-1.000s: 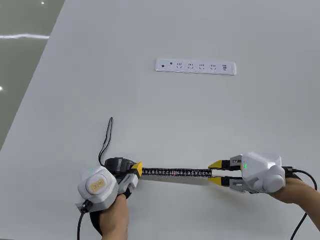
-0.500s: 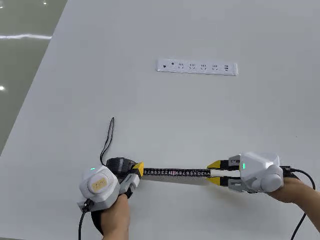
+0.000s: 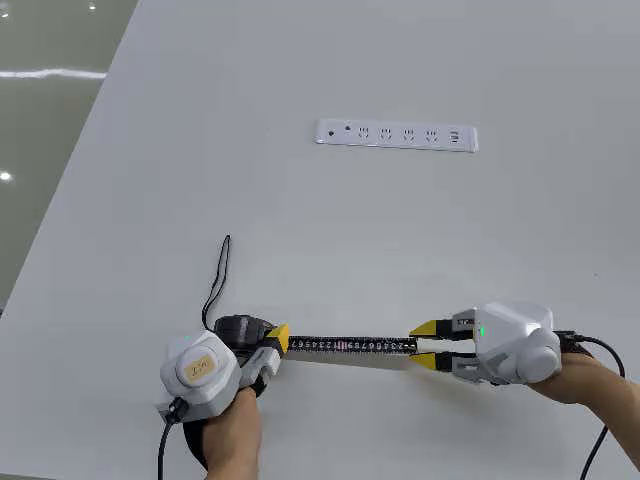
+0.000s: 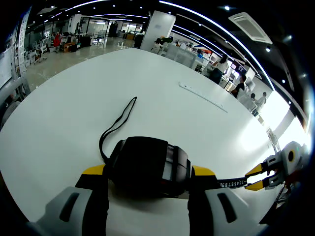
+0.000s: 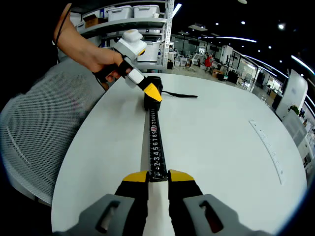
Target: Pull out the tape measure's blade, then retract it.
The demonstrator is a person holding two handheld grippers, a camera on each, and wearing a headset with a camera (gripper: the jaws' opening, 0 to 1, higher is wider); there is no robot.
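On the near left part of the white bench (image 3: 300,230) lies the black tape measure (image 3: 240,328). The left gripper (image 3: 262,350) holds its case, with the yellow-tipped fingers (image 4: 93,170) pressed against both sides. The blade (image 3: 350,346) runs flat along the bench from the case to the right. The right gripper (image 3: 428,345) has its fingers (image 5: 135,177) narrowed onto the blade's end. The tape measure's black strap (image 3: 215,280) trails away on the bench toward the far side. A white power strip (image 3: 397,134) lies well apart, farther back.
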